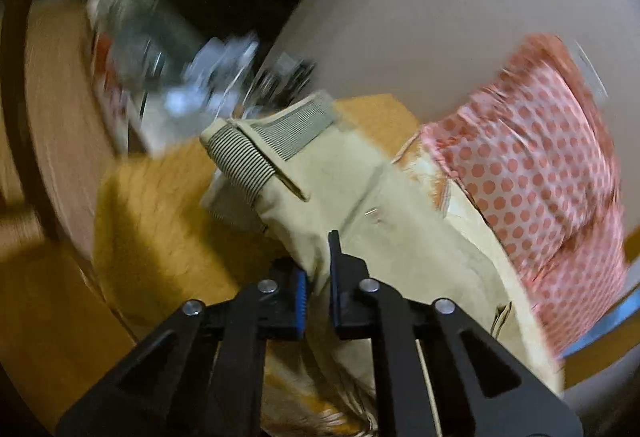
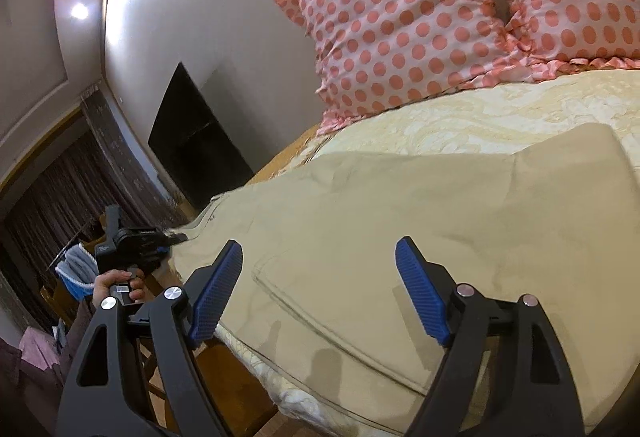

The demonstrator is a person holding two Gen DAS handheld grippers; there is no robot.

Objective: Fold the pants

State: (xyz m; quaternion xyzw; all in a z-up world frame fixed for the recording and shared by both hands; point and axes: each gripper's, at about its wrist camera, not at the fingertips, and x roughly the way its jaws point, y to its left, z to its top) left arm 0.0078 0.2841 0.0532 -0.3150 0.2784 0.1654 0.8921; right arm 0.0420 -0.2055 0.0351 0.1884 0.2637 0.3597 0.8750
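Observation:
The beige pants (image 2: 400, 205) lie spread across the bed, with a back pocket seam near my right gripper. My right gripper (image 2: 320, 269) is open and empty, just above the pants by the bed's near edge. My left gripper (image 1: 318, 273) is shut on the beige pants (image 1: 360, 197) near the ribbed elastic waistband (image 1: 256, 153) and lifts that end. The left wrist view is blurred by motion. The left gripper also shows in the right wrist view (image 2: 176, 237), held by a hand at the pants' far left end.
Two pink polka-dot pillows (image 2: 440, 9) lie at the head of the bed against the wall. A cream patterned bedspread (image 2: 460, 117) covers the bed. A wooden bed frame edge (image 2: 192, 369) runs below. Clutter and a blue basket (image 2: 76, 277) stand left of the bed.

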